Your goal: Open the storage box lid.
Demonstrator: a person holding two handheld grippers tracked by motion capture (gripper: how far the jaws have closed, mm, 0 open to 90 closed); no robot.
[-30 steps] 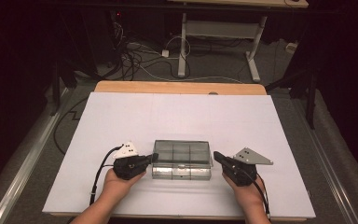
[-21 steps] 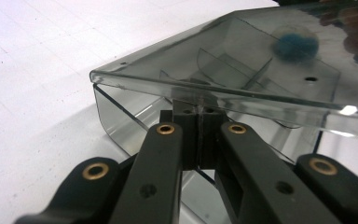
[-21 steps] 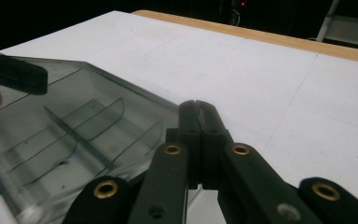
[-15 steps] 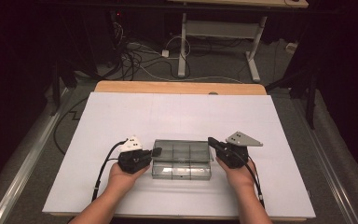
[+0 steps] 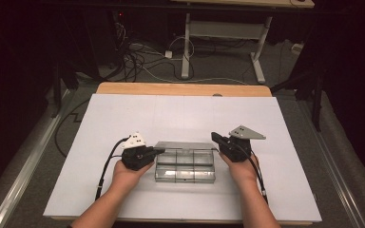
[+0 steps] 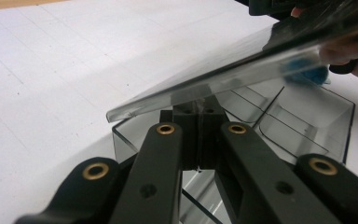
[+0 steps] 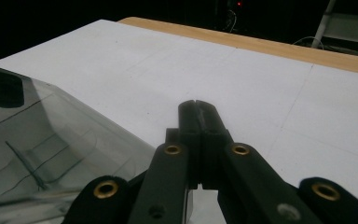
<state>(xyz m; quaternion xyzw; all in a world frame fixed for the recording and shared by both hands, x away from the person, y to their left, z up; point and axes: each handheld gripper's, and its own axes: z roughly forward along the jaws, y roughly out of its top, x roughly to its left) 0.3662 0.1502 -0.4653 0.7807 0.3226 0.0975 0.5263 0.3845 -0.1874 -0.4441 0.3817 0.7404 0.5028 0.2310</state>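
White table point(image 5: 180, 114). Clear box point(image 5: 185, 167) between grippers, compartments bare, lid point(image 6: 242, 70) raised above left gripper point(image 6: 198, 114). Left gripper point(image 5: 158, 151) jaws closed, empty; right gripper point(image 7: 199, 112) likewise.

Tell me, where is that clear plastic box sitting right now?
In the high view, the clear box sits on the white table near its front edge, between the left gripper and right gripper.

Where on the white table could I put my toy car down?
Best is the wide bare stretch of the white table between the wooden edge and the clear box. The far corners are free too. It is crowded around the box, between the left gripper and right gripper.
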